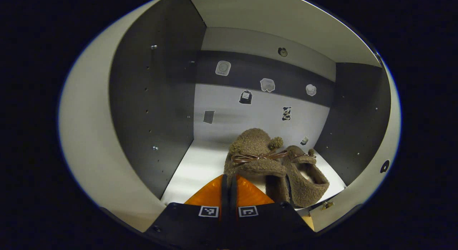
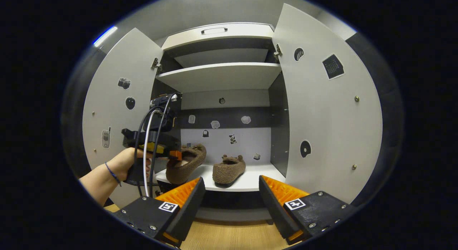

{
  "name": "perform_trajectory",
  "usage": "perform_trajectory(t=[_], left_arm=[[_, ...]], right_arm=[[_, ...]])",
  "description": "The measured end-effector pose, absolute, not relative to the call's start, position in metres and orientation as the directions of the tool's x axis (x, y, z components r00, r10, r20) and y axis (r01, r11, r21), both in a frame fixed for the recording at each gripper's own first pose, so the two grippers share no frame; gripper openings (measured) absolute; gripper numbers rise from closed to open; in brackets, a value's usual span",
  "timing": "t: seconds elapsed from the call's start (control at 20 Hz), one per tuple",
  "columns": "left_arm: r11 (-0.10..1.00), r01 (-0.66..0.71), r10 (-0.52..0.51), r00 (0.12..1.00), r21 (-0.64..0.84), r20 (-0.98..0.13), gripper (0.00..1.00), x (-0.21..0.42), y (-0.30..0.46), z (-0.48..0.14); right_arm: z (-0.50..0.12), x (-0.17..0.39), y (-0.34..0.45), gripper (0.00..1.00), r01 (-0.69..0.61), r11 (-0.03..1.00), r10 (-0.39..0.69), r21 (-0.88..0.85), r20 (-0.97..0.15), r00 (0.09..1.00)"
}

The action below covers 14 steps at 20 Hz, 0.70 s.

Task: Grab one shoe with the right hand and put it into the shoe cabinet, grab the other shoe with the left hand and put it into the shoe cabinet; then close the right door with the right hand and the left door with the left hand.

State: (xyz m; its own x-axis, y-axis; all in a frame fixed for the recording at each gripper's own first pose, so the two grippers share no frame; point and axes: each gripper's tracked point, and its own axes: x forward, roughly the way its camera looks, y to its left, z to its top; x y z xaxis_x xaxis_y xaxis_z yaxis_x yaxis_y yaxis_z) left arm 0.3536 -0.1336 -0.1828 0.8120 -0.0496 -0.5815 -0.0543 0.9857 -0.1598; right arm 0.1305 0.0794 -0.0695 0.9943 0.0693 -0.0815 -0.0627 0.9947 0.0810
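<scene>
Second shoe held at the cabinet shelf by the left gripper; first shoe already set down.

In the right gripper view, the left gripper (image 2: pixel 175 155) is seen at centre left, pinched on the heel rim of the left shoe (image 2: pixel 186 164), which is tilted toe-up over the shelf (image 2: pixel 247 185), probably so the sole can be lowered flat beside the right shoe (image 2: pixel 229 169) resting at frame centre. The hand (image 2: pixel 125 164) is extended from lower left, wrist roughly level. In the left gripper view the fingers are pressed close on the heel. The right gripper (image 2: pixel 230 196) is held back, spread and empty, low in frame. The left door (image 2: pixel 118 110) and right door (image 2: pixel 322 110) stand open.
</scene>
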Motion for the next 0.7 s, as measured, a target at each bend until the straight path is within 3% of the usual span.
perform_trajectory(t=[0.1, 0.25, 0.4, 0.45, 0.5, 0.6, 0.7], left_arm=[[0.970, -0.068, -0.089, 0.794, -0.234, -0.601, 0.06, 0.372, -0.140, -0.187], [0.986, -0.080, -0.024, 0.800, -0.147, -0.599, 0.06, 0.396, -0.129, -0.198], [0.993, -0.046, -0.036, 0.755, -0.107, -0.655, 0.08, 0.391, -0.141, -0.227], [0.995, -0.033, -0.038, 0.763, -0.097, -0.646, 0.23, 0.389, -0.146, -0.225], [0.997, -0.014, -0.040, 0.787, -0.082, -0.616, 0.33, 0.389, -0.151, -0.215], [0.998, 0.006, -0.038, 0.823, -0.057, -0.566, 0.77, 0.373, -0.161, -0.185], [0.998, 0.026, -0.051, 0.868, -0.058, -0.495, 0.97, 0.352, -0.172, -0.148]], right_arm=[[-0.055, 0.130, 0.071, 0.93, -0.044, 0.997, 0.048, 0.058, -0.069, 0.996], [-0.050, 0.126, 0.059, 0.92, -0.012, 0.997, 0.018, 0.075, -0.081, 0.997], [-0.052, 0.121, 0.052, 0.93, 0.008, 0.998, -0.001, 0.065, -0.108, 0.994], [-0.051, 0.119, 0.049, 0.92, 0.018, 0.998, -0.011, 0.066, -0.106, 0.994], [-0.048, 0.116, 0.046, 0.92, 0.025, 0.997, -0.018, 0.068, -0.104, 0.994], [-0.045, 0.111, 0.039, 0.92, 0.032, 0.997, -0.025, 0.068, -0.104, 0.994], [-0.041, 0.106, 0.031, 0.93, 0.043, 0.996, -0.036, 0.073, -0.092, 0.995]])
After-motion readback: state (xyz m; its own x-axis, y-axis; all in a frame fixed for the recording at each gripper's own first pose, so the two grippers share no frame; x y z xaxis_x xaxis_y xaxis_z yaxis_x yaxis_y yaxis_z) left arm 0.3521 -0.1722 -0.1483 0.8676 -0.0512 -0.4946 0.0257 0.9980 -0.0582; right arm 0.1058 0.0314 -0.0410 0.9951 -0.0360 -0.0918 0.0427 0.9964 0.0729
